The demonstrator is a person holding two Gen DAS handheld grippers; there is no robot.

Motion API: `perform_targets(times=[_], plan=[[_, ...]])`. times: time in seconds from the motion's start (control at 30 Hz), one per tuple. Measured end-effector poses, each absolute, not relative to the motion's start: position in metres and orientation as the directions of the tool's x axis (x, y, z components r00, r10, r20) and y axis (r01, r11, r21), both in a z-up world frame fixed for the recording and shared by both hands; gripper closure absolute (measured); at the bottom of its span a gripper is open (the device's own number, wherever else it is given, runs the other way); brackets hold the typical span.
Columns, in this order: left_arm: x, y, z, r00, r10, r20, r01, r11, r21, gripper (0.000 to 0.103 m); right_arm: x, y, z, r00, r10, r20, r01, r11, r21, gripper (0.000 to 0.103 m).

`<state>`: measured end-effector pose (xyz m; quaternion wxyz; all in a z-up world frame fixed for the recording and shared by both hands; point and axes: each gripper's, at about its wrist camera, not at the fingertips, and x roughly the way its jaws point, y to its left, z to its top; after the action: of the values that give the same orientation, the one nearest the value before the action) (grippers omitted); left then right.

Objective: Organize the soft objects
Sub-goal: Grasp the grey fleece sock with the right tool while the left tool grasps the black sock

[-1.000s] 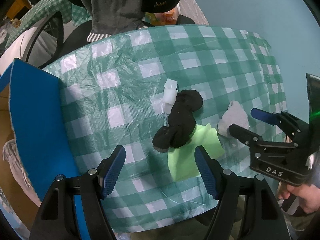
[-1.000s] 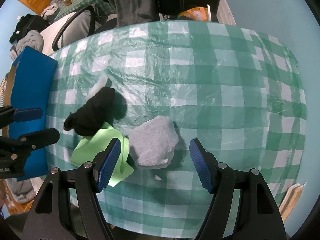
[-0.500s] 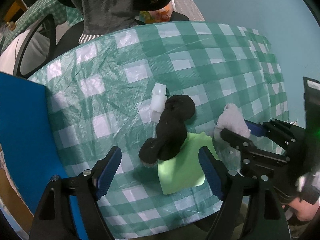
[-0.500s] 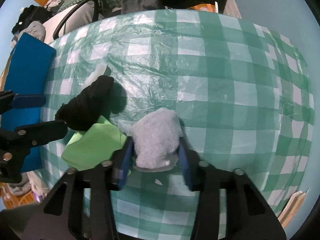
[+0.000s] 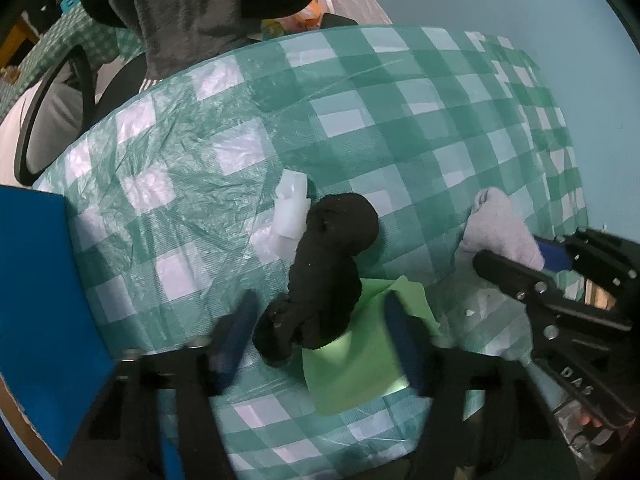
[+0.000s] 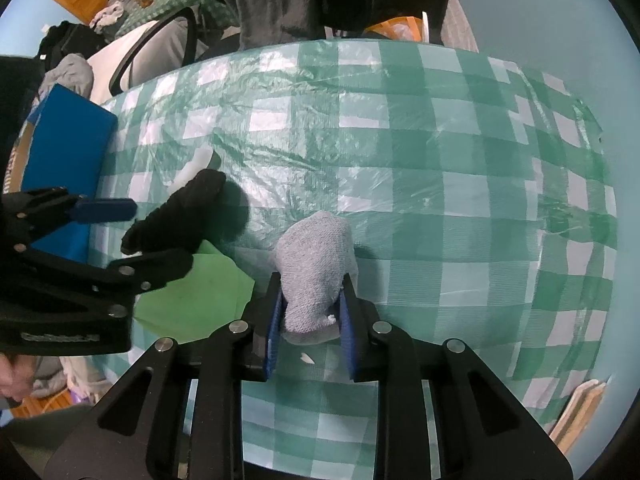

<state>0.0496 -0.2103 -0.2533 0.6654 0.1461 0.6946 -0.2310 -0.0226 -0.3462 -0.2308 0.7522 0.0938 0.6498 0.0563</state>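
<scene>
A black sock (image 5: pixel 332 256) lies bunched on the green checked tablecloth (image 5: pixel 400 120), partly over a light green cloth (image 5: pixel 356 368). My left gripper (image 5: pixel 320 296) points down over the sock's near end. Its jaws are closing, with the sock and the edge of the green cloth between them, and the pads are not pressing. A small white soft piece (image 5: pixel 292 208) touches the sock's far end. To the right, my right gripper (image 6: pixel 312 280) is shut on a grey sock (image 6: pixel 316 248), still tightening, with the blue pads squeezing its near end. The left gripper (image 6: pixel 148 236) shows at the left of the right wrist view.
A blue box (image 5: pixel 36 300) with a cardboard edge stands at the table's left side. Behind the table is a chair draped with a grey garment (image 5: pixel 200 0). A blue wall rises to the right. A white crumb (image 6: pixel 306 358) lies under the right gripper.
The right gripper's jaws closed from wide apart onto the grey sock. The left gripper came down over the black sock and its jaws have narrowed around it.
</scene>
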Motion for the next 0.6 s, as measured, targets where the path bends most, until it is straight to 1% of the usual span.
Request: perform_targets(times=[0.07,0.1,0.17,0.37,0.6], plan=[[0.048,-0.210,-0.253,-0.064,-0.097,-0.993,0.524,0.844,-0.116,0.059,-0.019,-0.343,-0.230,0.153,0.207,-0.966,0.035,0.976,0.214,0.079],[0.048,-0.209,-0.252,-0.064,-0.104,-0.992,0.525,0.842,-0.122,0.060,-0.019,-0.343,-0.229,0.156,0.205,-0.966,0.032,0.977,0.213,0.079],[0.048,-0.208,-0.250,-0.064,-0.111,-0.992,0.523,0.843,-0.128,0.065,-0.019,-0.342,-0.227,0.161,0.205,-0.965,0.027,0.977,0.212,0.079],[0.042,-0.202,-0.238,-0.042,-0.124,-0.991,0.515,0.848,-0.128,0.070,-0.016,-0.338,-0.219,0.178,0.210,-0.961,0.018,0.976,0.217,0.079],[0.034,-0.193,-0.218,-0.015,-0.148,-0.989,0.499,0.856,-0.136,0.070,-0.016,-0.337,-0.202,0.201,0.216,-0.955,-0.008,0.976,0.219,0.079]])
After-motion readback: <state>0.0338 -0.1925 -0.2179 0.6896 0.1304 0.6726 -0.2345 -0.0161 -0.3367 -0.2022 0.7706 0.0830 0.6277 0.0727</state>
